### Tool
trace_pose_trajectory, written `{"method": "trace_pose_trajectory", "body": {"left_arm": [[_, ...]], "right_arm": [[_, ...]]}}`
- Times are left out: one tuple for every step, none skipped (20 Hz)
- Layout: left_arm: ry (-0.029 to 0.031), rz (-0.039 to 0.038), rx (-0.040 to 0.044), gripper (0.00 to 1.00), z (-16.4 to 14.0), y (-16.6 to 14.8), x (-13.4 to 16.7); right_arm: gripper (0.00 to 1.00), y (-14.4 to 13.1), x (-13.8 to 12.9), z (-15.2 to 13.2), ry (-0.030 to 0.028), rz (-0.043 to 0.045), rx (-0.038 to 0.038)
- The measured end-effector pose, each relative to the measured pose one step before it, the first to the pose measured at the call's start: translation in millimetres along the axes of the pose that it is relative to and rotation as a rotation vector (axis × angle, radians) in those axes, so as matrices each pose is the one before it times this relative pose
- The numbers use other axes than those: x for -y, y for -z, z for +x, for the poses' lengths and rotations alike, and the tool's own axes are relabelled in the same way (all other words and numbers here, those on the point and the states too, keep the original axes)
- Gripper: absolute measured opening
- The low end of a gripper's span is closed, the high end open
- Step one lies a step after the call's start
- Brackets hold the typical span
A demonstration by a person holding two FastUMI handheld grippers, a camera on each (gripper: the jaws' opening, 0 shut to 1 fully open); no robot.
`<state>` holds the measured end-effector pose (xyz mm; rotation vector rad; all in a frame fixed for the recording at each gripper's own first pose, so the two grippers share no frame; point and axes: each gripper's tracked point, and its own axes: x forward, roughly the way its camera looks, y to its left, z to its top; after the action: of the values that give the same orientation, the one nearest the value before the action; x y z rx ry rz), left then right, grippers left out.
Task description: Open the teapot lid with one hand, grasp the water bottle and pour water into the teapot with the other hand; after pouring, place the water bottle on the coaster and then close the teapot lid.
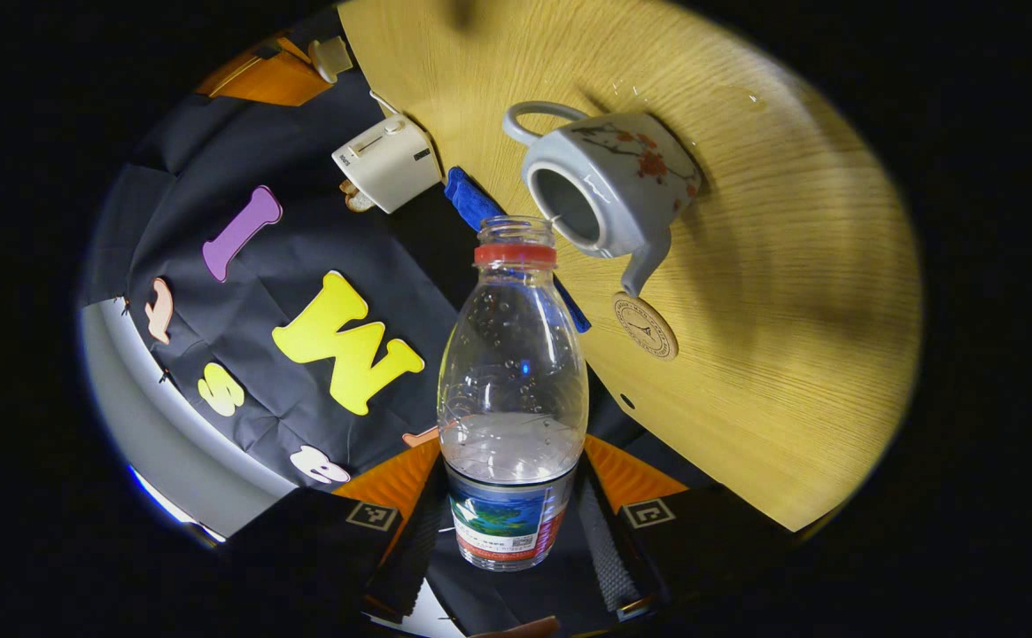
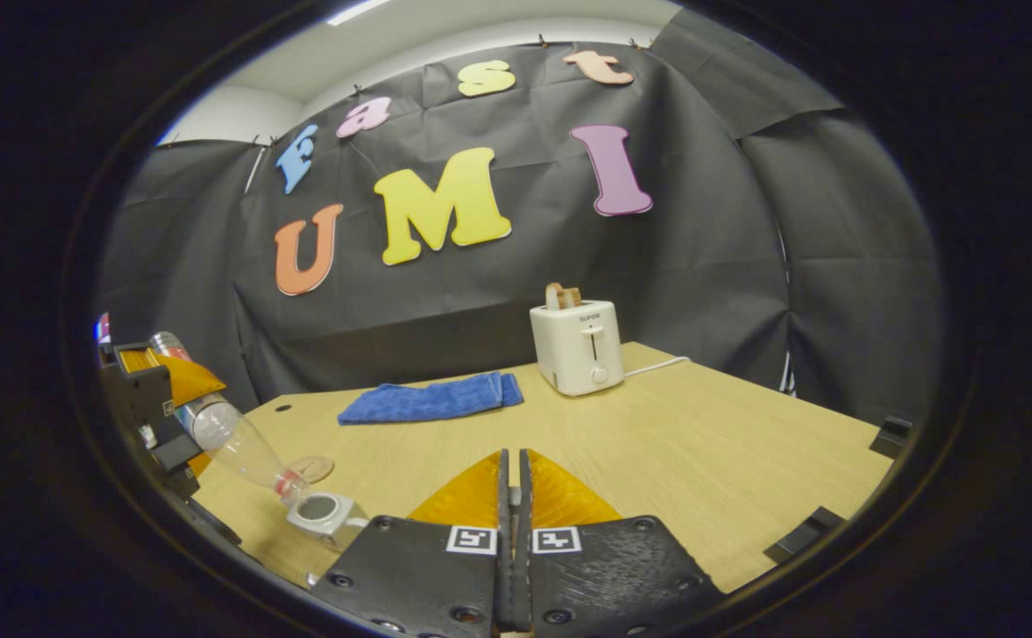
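Two claws logged | L claw [image 1: 508, 518] clamped on water bottle [image 1: 512, 381], btl tipped, long axis aimed mouth-first at open teapot [image 1: 609, 186] just ahead, thin stream seen | coaster [image 1: 646, 326] on desk [image 1: 790, 310] just beside spout, nearer L | R claw [image 2: 513, 496] closed; lid betw. fingers can't be told

- My left gripper [image 1: 508, 518] clamps the label end of the water bottle [image 1: 512, 390], fingers on both sides.
- I see the bottle uncapped, its mouth beside the lidless teapot [image 1: 609, 182] opening.
- The round coaster [image 1: 646, 326] lies just off the spout.
- Blue towel [image 1: 471, 199] and white toaster [image 1: 387, 162] sit behind on the wooden table [image 1: 790, 266].
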<state>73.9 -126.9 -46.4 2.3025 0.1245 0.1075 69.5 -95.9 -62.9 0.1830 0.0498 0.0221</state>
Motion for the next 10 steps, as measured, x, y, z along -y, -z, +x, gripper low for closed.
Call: {"method": "trace_pose_trajectory", "body": {"left_arm": [[-0.00165, -0.00312, 0.00109, 0.77, 0.14, 0.12, 0.78], [0.00347, -0.00514, -0.00476, 0.77, 0.94, 1.93, -0.05], [0.00206, -0.00331, 0.00043, 0.77, 0.03, -0.33, 0.82], [0.00014, -0.00088, -0.00005, 0.77, -0.10, 0.06, 0.11], [-0.00098, 0.00095, 0.00071, 0.82, 0.34, 0.01, -0.12], [-0.00371, 0.00217, -0.00023, 0.77, 0.12, -0.80, -1.03], [-0.00552, -0.00006, 0.00315, 0.82, -1.03, -1.13, 0.05], [-0.00336, -0.00286, 0.00205, 0.77, -0.61, 0.05, 0.49], [0.00096, -0.00729, 0.00308, 0.77, 1.65, 0.57, 0.88], [-0.01080, -0.00619, 0.01370, 0.77, 1.22, -2.05, -1.81]], "right_arm": [[0.00, -0.62, 0.51, 0.76, 0.00022, -0.00020, -0.00101], [0.00, 1.11, -0.20, -0.47, 0.00101, 0.00000, -0.00049], [0.00, -0.28, 0.79, 0.34, 0.00087, 0.00044, -0.00112], [0.00, 1.33, -0.36, 0.14, -0.00036, 0.00062, -0.00173], [0.00, -0.20, -0.37, 1.07, 0.00009, 0.00072, -0.00165], [0.00, 0.08, 0.32, -0.39, 0.00093, 0.00079, -0.00106], [0.00, -0.50, -0.10, 0.16, -0.00053, 0.00020, -0.00035], [0.00, 0.58, 0.54, -0.44, 0.00026, -0.00003, 0.00025], [0.00, -0.82, 0.16, -0.43, 0.00087, -0.00014, 0.00193], [0.00, -0.42, 0.39, 0.40, 0.00198, -0.00026, 0.00224]]}}
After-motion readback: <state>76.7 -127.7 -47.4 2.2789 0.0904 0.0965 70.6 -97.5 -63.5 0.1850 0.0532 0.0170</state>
